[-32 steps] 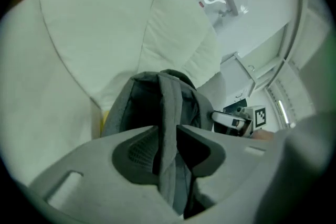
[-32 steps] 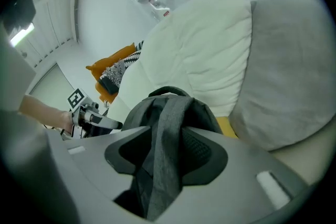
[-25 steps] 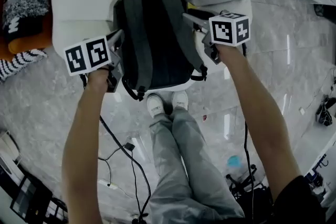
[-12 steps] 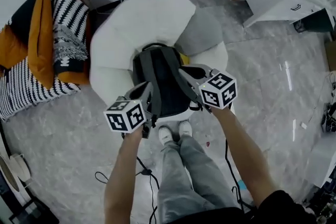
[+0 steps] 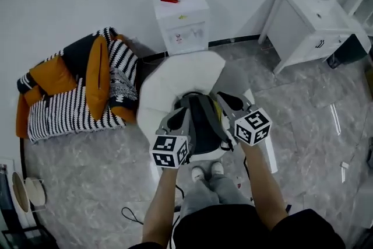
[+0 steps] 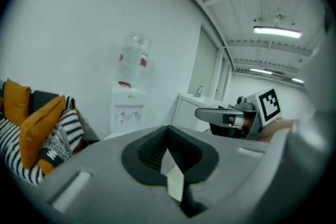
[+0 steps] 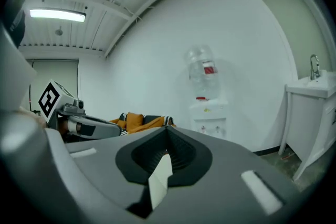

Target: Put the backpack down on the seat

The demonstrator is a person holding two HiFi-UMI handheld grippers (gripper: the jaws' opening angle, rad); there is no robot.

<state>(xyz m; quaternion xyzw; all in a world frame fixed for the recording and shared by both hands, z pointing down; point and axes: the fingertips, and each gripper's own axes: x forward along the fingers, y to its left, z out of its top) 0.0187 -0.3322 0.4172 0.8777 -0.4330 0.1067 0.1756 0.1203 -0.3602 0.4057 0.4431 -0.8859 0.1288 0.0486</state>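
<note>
The dark grey backpack (image 5: 201, 124) stands upright on the round white seat (image 5: 175, 81), its straps facing me. My left gripper (image 5: 173, 116) hovers at the backpack's left side and my right gripper (image 5: 225, 98) at its right side; both look raised above it. In the left gripper view the left gripper (image 6: 168, 128) has its jaws shut with nothing between them, pointing at the wall, and the right gripper (image 6: 231, 115) shows beside it. The right gripper view shows the right gripper (image 7: 167, 129) shut and empty too. The backpack is hidden in both gripper views.
A water dispenser (image 5: 180, 23) stands against the wall behind the seat. A sofa with striped and orange cushions (image 5: 76, 90) is at the left, a white sink cabinet (image 5: 315, 20) at the right. A cable (image 5: 131, 216) lies on the marble floor by the person's shoes (image 5: 208, 172).
The head view has pulled back and up, so the room shows wider. Both grippers have come away from the backpack's sides and risen. The backpack stays on the seat.
</note>
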